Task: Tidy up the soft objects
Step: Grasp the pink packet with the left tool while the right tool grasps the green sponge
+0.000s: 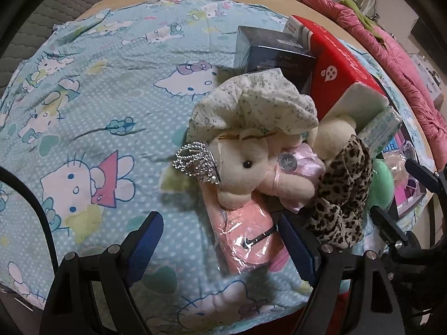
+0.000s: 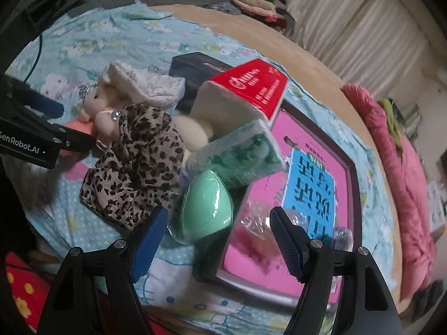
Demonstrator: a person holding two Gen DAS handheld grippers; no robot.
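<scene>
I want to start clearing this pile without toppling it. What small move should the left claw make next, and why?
Probably lower the left claw a little further onto the pink packet and close on it. The claw is open with nothing in it, and the packet's near end already lies between its fingers. The plush rabbit rests on the packet's far end, so pull gently.

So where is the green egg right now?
In the right wrist view the green egg sits low centre, between the leopard cloth and the pink box, under the tissue pack.
</scene>
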